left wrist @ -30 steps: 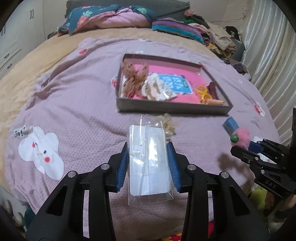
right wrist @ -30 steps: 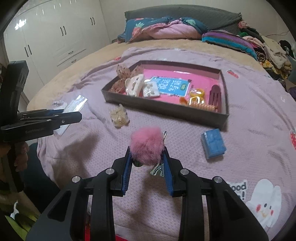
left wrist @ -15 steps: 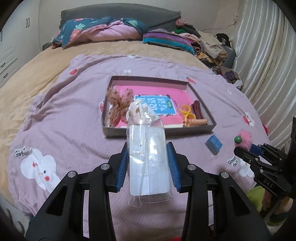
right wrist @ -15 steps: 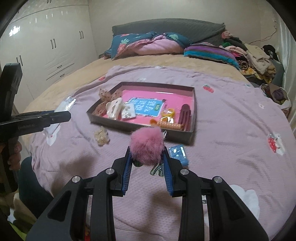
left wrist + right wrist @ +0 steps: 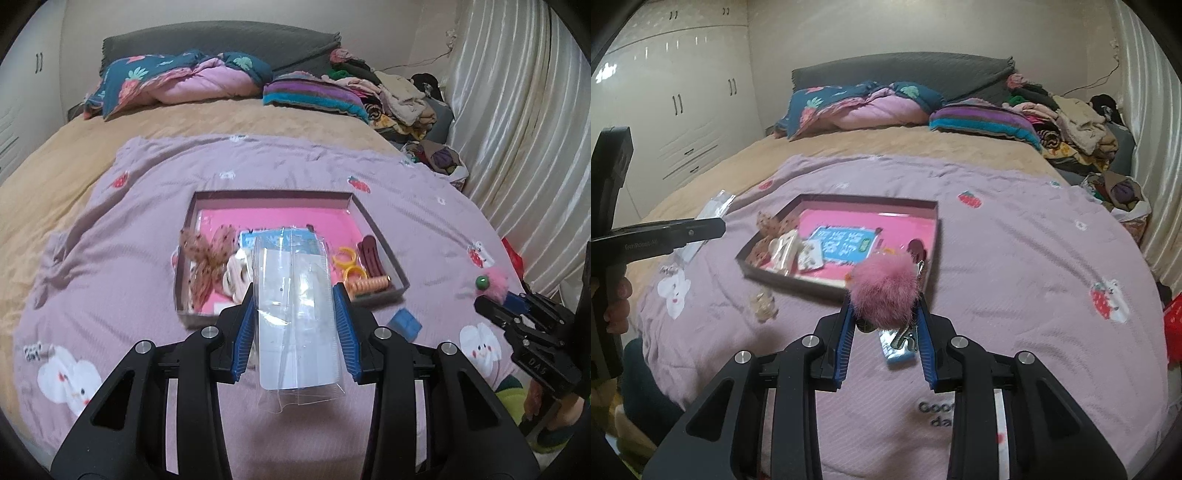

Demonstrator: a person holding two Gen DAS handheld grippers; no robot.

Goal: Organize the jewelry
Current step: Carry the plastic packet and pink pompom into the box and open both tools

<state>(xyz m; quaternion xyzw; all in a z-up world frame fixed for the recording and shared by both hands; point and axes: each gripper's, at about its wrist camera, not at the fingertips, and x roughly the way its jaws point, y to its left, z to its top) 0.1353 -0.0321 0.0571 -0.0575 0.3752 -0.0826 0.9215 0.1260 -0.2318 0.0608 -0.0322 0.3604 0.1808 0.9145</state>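
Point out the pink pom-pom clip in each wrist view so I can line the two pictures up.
Left wrist: pink pom-pom clip at far right, held by the right gripper.
Right wrist: centre, just below the middle, between that gripper's blue pads.
Shared landmark: the pink-lined tray on the lilac blanket.

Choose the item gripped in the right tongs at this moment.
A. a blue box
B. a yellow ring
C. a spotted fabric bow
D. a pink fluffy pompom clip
D: the right tongs are shut on the pink fluffy pompom clip, its metal clip hanging below; the left tongs hold a clear plastic bag.
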